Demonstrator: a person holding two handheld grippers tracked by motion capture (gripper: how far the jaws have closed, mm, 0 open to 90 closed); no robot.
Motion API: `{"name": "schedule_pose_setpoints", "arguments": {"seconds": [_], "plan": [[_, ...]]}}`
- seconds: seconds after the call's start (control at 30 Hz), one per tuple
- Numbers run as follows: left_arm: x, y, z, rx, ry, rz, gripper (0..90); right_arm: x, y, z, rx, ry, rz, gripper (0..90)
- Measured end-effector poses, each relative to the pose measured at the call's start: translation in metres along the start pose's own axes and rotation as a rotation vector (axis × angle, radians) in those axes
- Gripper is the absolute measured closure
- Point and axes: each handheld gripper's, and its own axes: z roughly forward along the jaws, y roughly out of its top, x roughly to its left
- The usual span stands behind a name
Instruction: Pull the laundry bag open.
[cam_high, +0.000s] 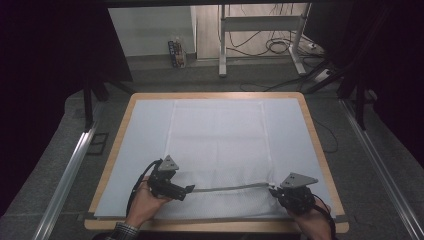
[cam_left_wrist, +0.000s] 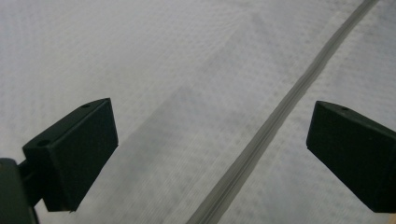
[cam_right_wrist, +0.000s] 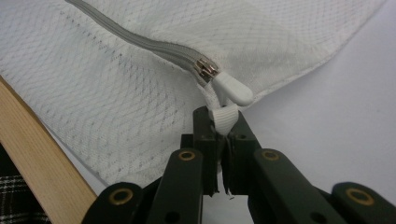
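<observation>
Mesh bag (cam_high: 220, 145) was laid flat on the pale sheet (cam_high: 145, 130) covering the wooden table (cam_high: 320, 150), its zippered end turned toward the near edge so both grippers could get at it easily. The grey zipper (cam_high: 227, 188) ran along that near end, roughly parallel to the table's near edge. The white pull tab (cam_right_wrist: 223, 117) at the zipper's right end, close to the near right corner, was pinched between the clamped jaws of the right gripper (cam_right_wrist: 223, 128), with the slider (cam_right_wrist: 205, 69) and its white pull (cam_right_wrist: 232, 88) sitting just past the tips, presumably so the slider could be dragged along the teeth. The left gripper (cam_high: 189, 190) was parked near the zipper's other end, toward the near left part of the bag; in the left gripper view its jaws were spread wide with nothing pressed between them, just mesh and the zipper line (cam_left_wrist: 280, 116) underneath. Probably it was being lined up to pin the fabric down, so the bag wouldn't bunch up once the pull started.
</observation>
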Motion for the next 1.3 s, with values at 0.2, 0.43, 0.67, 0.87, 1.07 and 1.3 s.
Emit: {"name": "schedule_pose_setpoints", "arguments": {"seconds": [0.2,0.43,0.67,0.87,1.07,1.3], "plan": [[-0.017,0.025,0.016,-0.015,-0.054,0.039,2.2,0.002,0.002,0.001,0.015,0.007,-0.042,83.9],[-0.027,0.046,0.027,-0.044,-0.106,0.056,2.7,0.0,0.001,0.001,-0.001,0.028,-0.054,83.7],[-0.035,0.061,0.032,-0.069,-0.146,0.061,3.5,0.001,0.002,0.004,-0.002,0.048,-0.047,83.0],[-0.045,0.077,0.047,-0.065,-0.157,0.076,4.5,0.002,0.003,0.004,-0.004,0.037,-0.061,83.6],[-0.058,0.096,0.071,-0.049,-0.177,0.106,5.9,0.002,0.004,0.001,-0.014,0.039,-0.064,83.9],[-0.08,0.119,0.096,-0.021,-0.204,0.195,5.7,0.002,0.004,0.002,-0.011,0.039,-0.067,83.9]]}}
